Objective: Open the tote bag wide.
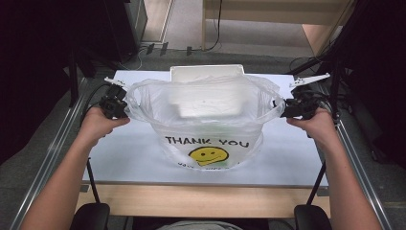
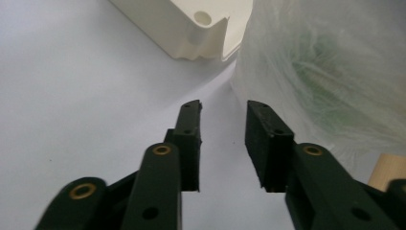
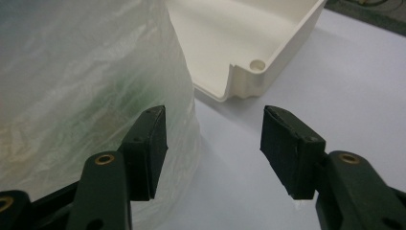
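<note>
Jaws of left gripper and right gripper parted, nothing between, flanking the plastic bag, white tray behind.

Both forearms enter from bottom edge, spread wide. Left hand grips left gripper, jaws pointing inward, parted, gap bare between pads. Right hand grips right gripper, jaws pointing inward, wider apart, nothing clamped.
</note>
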Motion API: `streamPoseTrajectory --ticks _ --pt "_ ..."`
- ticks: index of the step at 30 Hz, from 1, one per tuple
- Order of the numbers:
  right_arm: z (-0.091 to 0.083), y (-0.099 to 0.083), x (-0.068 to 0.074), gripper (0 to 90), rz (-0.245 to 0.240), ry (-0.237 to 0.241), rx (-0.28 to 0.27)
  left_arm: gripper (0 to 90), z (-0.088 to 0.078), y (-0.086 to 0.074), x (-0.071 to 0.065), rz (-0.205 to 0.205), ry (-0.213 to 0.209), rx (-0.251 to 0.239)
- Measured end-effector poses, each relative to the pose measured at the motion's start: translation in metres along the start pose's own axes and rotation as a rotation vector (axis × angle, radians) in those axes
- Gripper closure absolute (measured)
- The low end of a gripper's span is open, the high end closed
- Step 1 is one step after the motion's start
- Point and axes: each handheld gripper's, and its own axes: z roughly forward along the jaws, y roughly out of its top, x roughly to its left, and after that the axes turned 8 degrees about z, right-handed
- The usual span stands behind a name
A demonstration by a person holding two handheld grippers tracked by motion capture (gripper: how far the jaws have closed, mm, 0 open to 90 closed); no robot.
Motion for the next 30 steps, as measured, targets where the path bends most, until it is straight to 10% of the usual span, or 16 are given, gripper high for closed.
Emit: streamPoseTrajectory --ticks 7,30 --pt "-0.01 0.019 0.002 55.5 0.014 0.033 0.002 82.8 -0.01 0.007 0.013 -0.042 -0.048 -0.027" --pt "-0.045 0.108 0.05 82.2 -0.062 0.083 -0.036 86.5 -0.056 0.081 -0.003 0.07 -0.009 -0.065"
